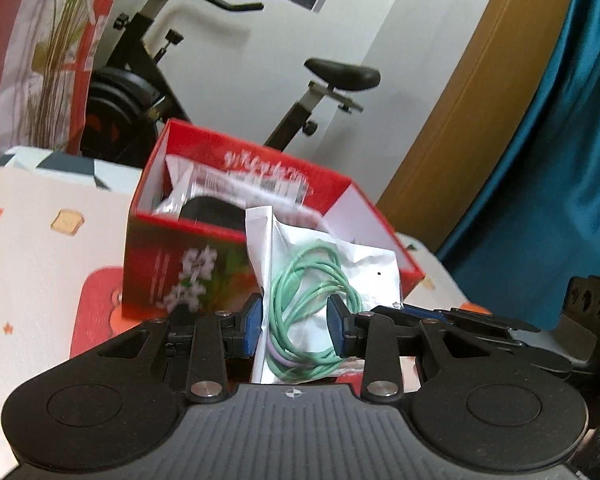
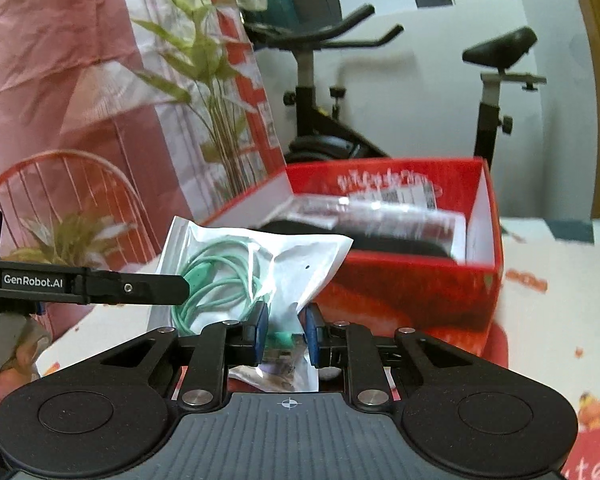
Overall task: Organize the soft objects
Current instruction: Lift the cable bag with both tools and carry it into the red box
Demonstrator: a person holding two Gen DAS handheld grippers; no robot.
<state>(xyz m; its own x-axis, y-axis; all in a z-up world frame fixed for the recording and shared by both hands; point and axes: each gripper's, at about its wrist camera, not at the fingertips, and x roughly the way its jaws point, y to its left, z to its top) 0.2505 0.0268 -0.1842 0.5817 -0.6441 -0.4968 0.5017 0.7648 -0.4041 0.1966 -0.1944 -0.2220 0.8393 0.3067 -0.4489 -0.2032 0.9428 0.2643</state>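
Observation:
A clear plastic bag with a coiled green cable inside is held up in front of an open red box. My left gripper has its blue pads on both sides of the bag and grips it. My right gripper is shut on the lower corner of the same bag; the green cable shows through it. The left gripper's finger reaches in from the left in the right wrist view. The red box holds a dark object and other plastic packets.
A patterned white tablecloth covers the table. An exercise bike stands behind the box. A plant and a red wire chair stand at the left. A blue curtain hangs at the right.

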